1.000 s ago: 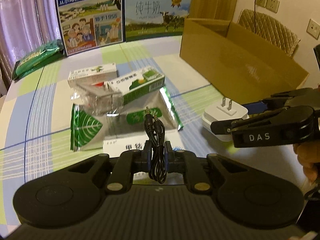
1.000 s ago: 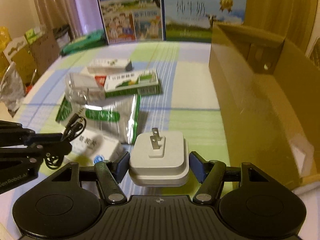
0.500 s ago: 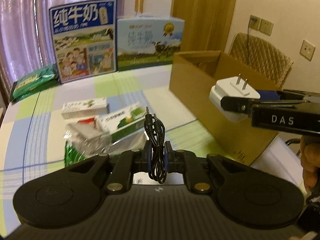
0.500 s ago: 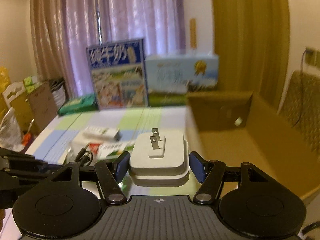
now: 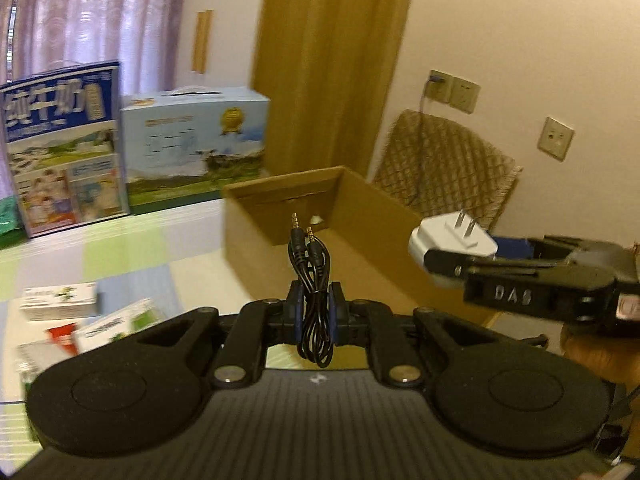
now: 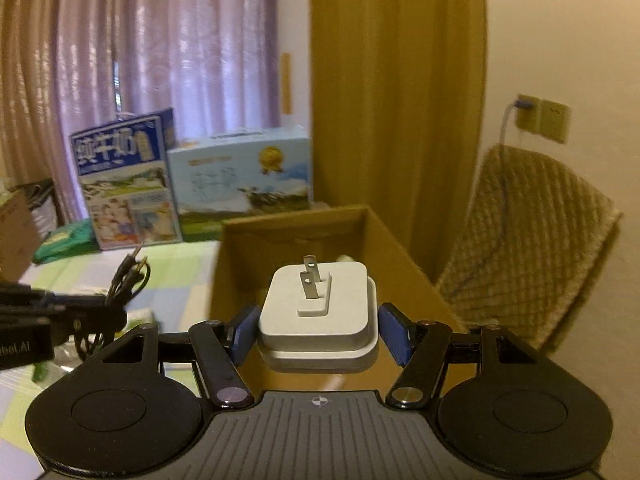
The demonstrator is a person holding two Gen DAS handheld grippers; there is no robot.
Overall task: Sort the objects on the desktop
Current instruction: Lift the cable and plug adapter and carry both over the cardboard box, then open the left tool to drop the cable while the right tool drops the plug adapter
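A coiled black audio cable [image 5: 314, 292] stands upright between the blue pads of my left gripper [image 5: 314, 312], which is shut on it; its two jack plugs point up. My right gripper [image 6: 318, 330] is shut on a white plug adapter [image 6: 318, 316] with two metal prongs facing up. Both are lifted in front of the open cardboard box [image 5: 360, 208], whose inside shows a small white item. In the left wrist view the right gripper [image 5: 460, 256] with the adapter [image 5: 452, 244] hangs over the box's right side. The cable [image 6: 128, 280] and left gripper [image 6: 92, 316] appear at the left of the right wrist view.
Two milk cartons [image 5: 64, 148] [image 5: 196, 148] stand at the back of the checked tablecloth [image 5: 120, 256]. Green-and-white medicine boxes [image 5: 60, 300] and packets lie at the left. A woven chair back [image 6: 532, 240] stands right of the cardboard box [image 6: 296, 240].
Both grippers have risen from the table with their loads and moved toward the cardboard box; the views have tilted up from the tabletop to the box opening and wall.
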